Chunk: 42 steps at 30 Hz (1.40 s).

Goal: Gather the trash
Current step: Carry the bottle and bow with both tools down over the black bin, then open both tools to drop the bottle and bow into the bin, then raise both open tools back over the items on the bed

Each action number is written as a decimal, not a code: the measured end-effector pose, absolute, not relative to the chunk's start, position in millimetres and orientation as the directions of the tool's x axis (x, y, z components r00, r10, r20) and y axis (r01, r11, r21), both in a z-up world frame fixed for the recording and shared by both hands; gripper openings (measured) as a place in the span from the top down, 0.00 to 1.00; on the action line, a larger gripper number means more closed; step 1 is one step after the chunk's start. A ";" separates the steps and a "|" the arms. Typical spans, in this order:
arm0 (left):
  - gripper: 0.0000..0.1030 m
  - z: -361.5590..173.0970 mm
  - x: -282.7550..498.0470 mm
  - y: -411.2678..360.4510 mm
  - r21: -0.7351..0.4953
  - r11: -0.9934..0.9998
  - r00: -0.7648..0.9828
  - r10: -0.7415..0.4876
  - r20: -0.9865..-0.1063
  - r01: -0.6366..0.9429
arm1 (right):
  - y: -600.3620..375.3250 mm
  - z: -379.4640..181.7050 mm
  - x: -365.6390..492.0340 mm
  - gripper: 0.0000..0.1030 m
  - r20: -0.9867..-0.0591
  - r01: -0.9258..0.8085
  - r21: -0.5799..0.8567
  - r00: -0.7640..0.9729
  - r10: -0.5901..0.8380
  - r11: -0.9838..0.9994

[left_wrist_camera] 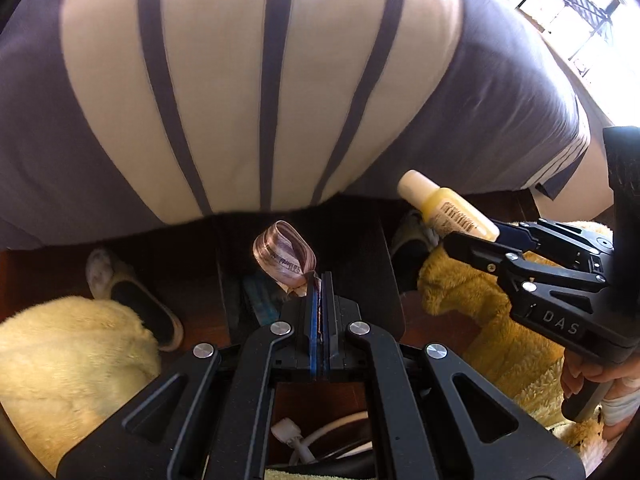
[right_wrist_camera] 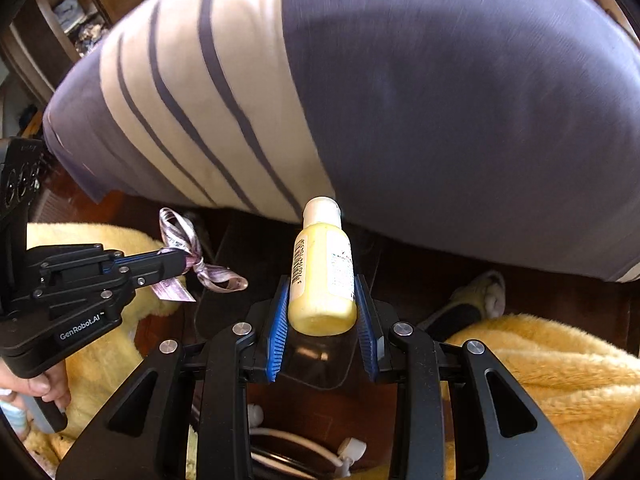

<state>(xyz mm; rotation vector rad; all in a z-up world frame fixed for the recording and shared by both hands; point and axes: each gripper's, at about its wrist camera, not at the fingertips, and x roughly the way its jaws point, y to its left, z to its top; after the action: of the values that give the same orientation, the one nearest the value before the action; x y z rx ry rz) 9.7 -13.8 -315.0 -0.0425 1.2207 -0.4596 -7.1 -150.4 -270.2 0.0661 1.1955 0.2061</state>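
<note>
Left gripper [left_wrist_camera: 320, 280]: my fingers are pressed fully together, with the tail of a pink-and-purple ribbon [left_wrist_camera: 284, 254] pinched between the blue pads; the looped part of the ribbon stands out past the fingertips.
Left gripper from the other camera [right_wrist_camera: 182, 260]: it comes in from the left, and the ribbon [right_wrist_camera: 200, 264] shows as a tied bow hanging off the tip.
Right gripper [right_wrist_camera: 322, 300]: my fingers stand at a narrow gap and clamp a small yellow bottle [right_wrist_camera: 322, 280] by its sides, with its white cap pointing away from me and its base toward the camera.
Right gripper from the left camera [left_wrist_camera: 468, 240]: it reaches in from the right, with the yellow bottle [left_wrist_camera: 444, 208] sticking out of it, cap toward the upper left.
Bed [left_wrist_camera: 240, 80]: a cover in purple and cream stripes fills the top of both views, and both grippers are below its edge.
Floor [left_wrist_camera: 192, 280]: dark wood, in shadow under the bed edge.
Slippers: one lies left of my left gripper [left_wrist_camera: 132, 296] and another lies at the right in the right camera [right_wrist_camera: 468, 304].
Plush fabric [left_wrist_camera: 72, 368]: pale yellow, fuzzy heaps lie on either side of the grippers; I cannot tell what they are.
White cable [right_wrist_camera: 304, 444]: coiled low, right under the gripper.
Hand [right_wrist_camera: 48, 384]: grips the left gripper's handle.
</note>
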 end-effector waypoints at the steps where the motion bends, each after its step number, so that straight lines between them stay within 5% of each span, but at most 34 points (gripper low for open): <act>1: 1.00 -321.8 10.0 -14.7 -0.273 0.908 0.249 -0.357 -0.900 0.317 | -149.7 -274.6 -5.6 0.69 -0.921 -0.123 0.166 0.336 0.198 0.978; 26: 0.97 -359.2 19.6 -25.9 -0.250 0.910 0.133 -0.307 -0.943 0.331 | -135.0 -306.9 28.6 0.68 -0.946 -0.121 0.202 0.233 0.226 0.972; 28: 0.84 -357.7 20.8 -24.2 -0.246 0.914 0.139 -0.303 -0.943 0.323 | -134.6 -305.6 30.1 0.64 -0.945 -0.116 0.203 0.238 0.226 0.972; 30: 0.69 -356.3 21.7 -20.5 -0.247 0.917 0.146 -0.304 -0.942 0.312 | -136.6 -303.8 30.5 0.48 -0.942 -0.106 0.204 0.248 0.225 0.973; 37: 0.27 -340.3 20.4 -14.3 -0.210 0.930 0.199 -0.277 -0.940 0.300 | -147.8 -282.9 29.1 0.39 -0.926 -0.068 0.189 0.320 0.201 0.980; 42: 0.10 -319.4 19.5 -10.0 -0.200 0.931 0.250 -0.281 -0.926 0.304 | -158.1 -261.1 25.0 0.24 -0.904 -0.048 0.174 0.387 0.179 0.983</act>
<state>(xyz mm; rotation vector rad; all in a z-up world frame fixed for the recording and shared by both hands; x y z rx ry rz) 19.5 -10.0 -319.4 0.0216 1.2561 -0.3984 25.0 -158.1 -261.1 0.1266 1.1652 0.1454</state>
